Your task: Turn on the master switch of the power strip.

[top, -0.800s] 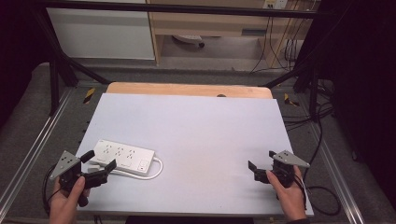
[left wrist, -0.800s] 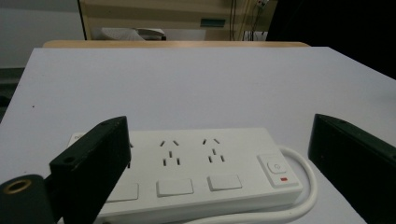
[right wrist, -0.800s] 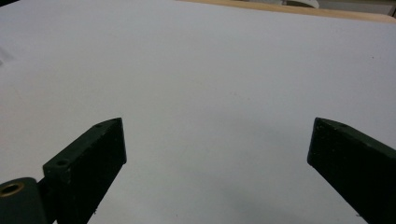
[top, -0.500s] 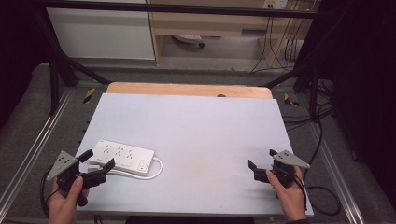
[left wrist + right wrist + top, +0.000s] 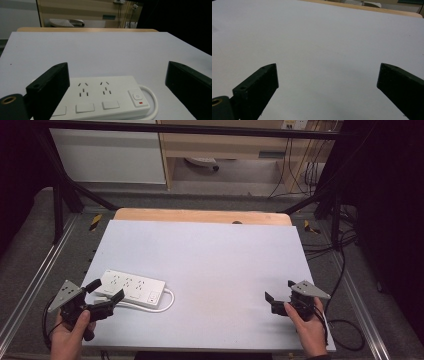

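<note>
White plastic power strip lying near the table's left front; left claw, wide open and empty, now drawing back slightly, framing it for grasping; right claw idling agape, empty.

Table and backdrop
A pale grey flat tabletop stretched ahead of the right gripper; a light wooden strip edged its far end.

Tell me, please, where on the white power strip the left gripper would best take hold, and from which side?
Probably across the narrow width of the power strip, at its near end by the left gripper. It lies flat with long straight sides, and that gripper is already open in front of it. Keep away from the cable at the switch end.
</note>
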`<move>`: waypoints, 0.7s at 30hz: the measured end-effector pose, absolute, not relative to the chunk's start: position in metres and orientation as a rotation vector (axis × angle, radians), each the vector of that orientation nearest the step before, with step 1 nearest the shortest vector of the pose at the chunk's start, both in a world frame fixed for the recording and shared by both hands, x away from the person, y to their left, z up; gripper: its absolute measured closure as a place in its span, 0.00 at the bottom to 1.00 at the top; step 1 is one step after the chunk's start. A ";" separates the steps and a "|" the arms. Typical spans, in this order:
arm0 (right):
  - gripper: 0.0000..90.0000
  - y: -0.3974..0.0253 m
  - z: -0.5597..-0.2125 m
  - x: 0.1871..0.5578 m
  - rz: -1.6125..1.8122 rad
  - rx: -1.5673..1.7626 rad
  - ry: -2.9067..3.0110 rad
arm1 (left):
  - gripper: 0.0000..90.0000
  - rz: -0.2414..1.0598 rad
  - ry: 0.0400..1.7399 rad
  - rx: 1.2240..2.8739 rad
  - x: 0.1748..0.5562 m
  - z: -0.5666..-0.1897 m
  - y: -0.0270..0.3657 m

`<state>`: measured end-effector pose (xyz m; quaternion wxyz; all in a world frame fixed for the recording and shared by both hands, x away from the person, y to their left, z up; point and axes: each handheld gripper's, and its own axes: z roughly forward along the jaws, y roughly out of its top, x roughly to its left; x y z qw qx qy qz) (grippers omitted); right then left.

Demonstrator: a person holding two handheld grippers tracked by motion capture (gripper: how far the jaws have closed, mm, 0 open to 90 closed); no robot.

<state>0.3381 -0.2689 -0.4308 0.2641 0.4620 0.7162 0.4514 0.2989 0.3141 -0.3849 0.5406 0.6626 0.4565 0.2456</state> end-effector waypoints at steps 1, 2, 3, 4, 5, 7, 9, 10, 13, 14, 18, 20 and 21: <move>0.05 -0.269 -0.431 0.338 1.218 1.249 1.937 | 0.06 0.578 1.083 1.577 0.299 -0.384 0.313; 0.05 -0.269 -0.431 0.338 1.218 1.250 1.938 | 0.06 0.574 1.079 1.581 0.299 -0.384 0.312; 0.04 -0.269 -0.431 0.338 1.217 1.249 1.939 | 0.06 0.574 1.079 1.581 0.299 -0.384 0.312; 0.04 -0.269 -0.431 0.338 1.217 1.250 1.941 | 0.06 0.576 1.072 1.589 0.299 -0.382 0.308; 0.04 -0.269 -0.431 0.338 1.217 1.250 1.941 | 0.06 0.576 1.072 1.589 0.299 -0.382 0.308; 0.04 -0.269 -0.431 0.338 1.217 1.249 1.943 | 0.06 0.585 1.057 1.594 0.301 -0.379 0.303; 0.04 -0.268 -0.431 0.338 1.216 1.249 1.944 | 0.06 0.592 1.052 1.600 0.302 -0.378 0.300; 0.04 -0.268 -0.431 0.338 1.216 1.251 1.944 | 0.06 0.591 1.052 1.600 0.303 -0.377 0.298; 0.04 -0.268 -0.430 0.338 1.215 1.248 1.948 | 0.07 0.583 1.049 1.600 0.305 -0.376 0.295; 0.04 -0.268 -0.430 0.338 1.215 1.249 1.950 | 0.07 0.578 1.048 1.607 0.308 -0.375 0.292; 0.04 -0.268 -0.430 0.338 1.213 1.250 1.948 | 0.09 0.575 1.058 1.620 0.314 -0.375 0.287; 0.04 -0.269 -0.430 0.338 1.211 1.251 1.948 | 0.10 0.575 1.056 1.629 0.318 -0.374 0.285; 0.04 -0.269 -0.430 0.338 1.210 1.251 1.947 | 0.11 0.576 1.055 1.631 0.320 -0.373 0.284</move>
